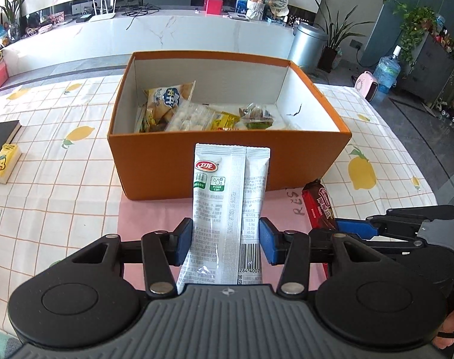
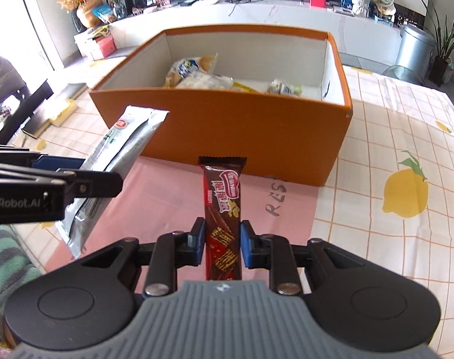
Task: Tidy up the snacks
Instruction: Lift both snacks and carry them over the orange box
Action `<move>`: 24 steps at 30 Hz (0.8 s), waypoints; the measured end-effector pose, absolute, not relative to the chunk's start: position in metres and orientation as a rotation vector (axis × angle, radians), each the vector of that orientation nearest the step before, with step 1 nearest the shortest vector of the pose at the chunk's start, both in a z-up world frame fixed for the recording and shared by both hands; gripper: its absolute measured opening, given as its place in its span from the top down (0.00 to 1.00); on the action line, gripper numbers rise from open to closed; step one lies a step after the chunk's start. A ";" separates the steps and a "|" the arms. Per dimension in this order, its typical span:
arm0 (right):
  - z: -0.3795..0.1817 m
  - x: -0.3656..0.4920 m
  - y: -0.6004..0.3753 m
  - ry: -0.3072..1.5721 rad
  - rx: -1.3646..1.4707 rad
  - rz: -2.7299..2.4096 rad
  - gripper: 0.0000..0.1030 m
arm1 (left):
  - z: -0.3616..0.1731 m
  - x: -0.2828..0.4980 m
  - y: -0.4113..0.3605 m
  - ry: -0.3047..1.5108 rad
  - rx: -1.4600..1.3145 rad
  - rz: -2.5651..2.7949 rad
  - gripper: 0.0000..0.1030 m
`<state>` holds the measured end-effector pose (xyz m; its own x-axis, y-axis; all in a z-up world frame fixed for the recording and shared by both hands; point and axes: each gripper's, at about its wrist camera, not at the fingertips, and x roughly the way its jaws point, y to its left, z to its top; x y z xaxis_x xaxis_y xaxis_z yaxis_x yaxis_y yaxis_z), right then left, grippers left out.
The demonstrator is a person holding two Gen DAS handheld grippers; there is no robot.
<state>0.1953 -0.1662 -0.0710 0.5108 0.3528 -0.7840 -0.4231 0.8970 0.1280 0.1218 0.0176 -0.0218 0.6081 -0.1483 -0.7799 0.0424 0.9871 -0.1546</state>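
Two snacks are up off the table at once, one in each gripper. From the left wrist view, the left gripper (image 1: pixel 225 240) has its blue jaws clenched on the sides of a white sachet (image 1: pixel 230 197), which stands upright with its printed back and barcode facing the camera, its top edge overlapping the near wall of the orange box (image 1: pixel 155 164). Only the right wrist view shows that sachet from the side (image 2: pixel 119 149), tilted and pointing up toward the box's left corner. Over there the right gripper (image 2: pixel 222 243) is grasping a brown wafer bar (image 2: pixel 222 206) between its jaws, the bar upright and its crimped top just short of the box's near wall (image 2: pixel 227 131). In the left view that bar is only a sliver of red and brown wrapper (image 1: pixel 318 206) at the right gripper (image 1: pixel 343 226). Inside the box, the left view looks deeper: a yellow-and-white bag (image 1: pixel 170 97) leans at the back left, a clear pack of pale pieces (image 1: pixel 191 118) lies in the middle, and a small green-brown pack (image 1: pixel 257 116) lies to its right. Below both grippers lies a pink mat (image 2: pixel 167 185) on the lemon-print tablecloth (image 2: pixel 406 161), and a black book (image 1: pixel 1 140) with a yellow packet (image 1: pixel 4 163) sits far left, seen clearly only from the left wrist.
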 end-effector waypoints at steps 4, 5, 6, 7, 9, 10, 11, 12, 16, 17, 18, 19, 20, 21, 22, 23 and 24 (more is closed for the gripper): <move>-0.049 0.190 -0.167 0.879 -0.111 0.461 0.80 | -0.004 0.123 0.019 0.873 -0.119 -0.120 0.48; -0.044 0.189 -0.167 0.869 -0.117 0.462 0.80 | 0.001 0.124 0.019 0.865 -0.114 -0.123 0.48; -0.038 0.189 -0.168 0.858 -0.123 0.461 0.80 | 0.005 0.125 0.020 0.857 -0.110 -0.126 0.48; -0.033 0.189 -0.168 0.848 -0.131 0.460 0.80 | 0.009 0.127 0.020 0.849 -0.108 -0.129 0.48; -0.022 0.192 -0.167 0.827 -0.148 0.460 0.80 | 0.017 0.131 0.021 0.837 -0.106 -0.135 0.48; -0.015 0.194 -0.167 0.817 -0.155 0.461 0.80 | 0.020 0.134 0.022 0.830 -0.102 -0.139 0.48; -0.011 0.197 -0.167 0.811 -0.158 0.463 0.80 | 0.024 0.137 0.023 0.824 -0.097 -0.140 0.48; -0.005 0.201 -0.166 0.806 -0.159 0.464 0.80 | 0.027 0.140 0.023 0.819 -0.092 -0.141 0.48; 0.013 0.214 -0.162 0.782 -0.170 0.468 0.80 | 0.036 0.154 0.026 0.803 -0.074 -0.147 0.48; 0.017 0.219 -0.161 0.773 -0.177 0.466 0.80 | 0.037 0.158 0.027 0.801 -0.074 -0.149 0.48; 0.021 0.223 -0.159 0.765 -0.185 0.464 0.80 | 0.039 0.162 0.027 0.800 -0.074 -0.150 0.48; 0.024 0.228 -0.156 0.759 -0.190 0.461 0.80 | 0.040 0.165 0.030 0.798 -0.075 -0.151 0.48; 0.027 0.233 -0.154 0.756 -0.193 0.460 0.80 | 0.041 0.169 0.031 0.797 -0.074 -0.150 0.48; 0.029 0.239 -0.153 0.754 -0.191 0.460 0.80 | 0.042 0.174 0.032 0.795 -0.074 -0.149 0.48; 0.030 0.243 -0.151 0.752 -0.189 0.461 0.80 | 0.043 0.179 0.034 0.794 -0.073 -0.148 0.48; 0.032 0.249 -0.149 0.751 -0.186 0.461 0.80 | 0.043 0.184 0.035 0.794 -0.074 -0.149 0.48; 0.033 0.254 -0.147 0.747 -0.183 0.460 0.80 | 0.043 0.189 0.037 0.795 -0.074 -0.150 0.48</move>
<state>0.2537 -0.1471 0.0327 0.6401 0.3374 -0.6903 -0.4651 0.8853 0.0014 0.1891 0.0365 0.0434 0.6902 -0.1619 -0.7053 0.1063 0.9868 -0.1226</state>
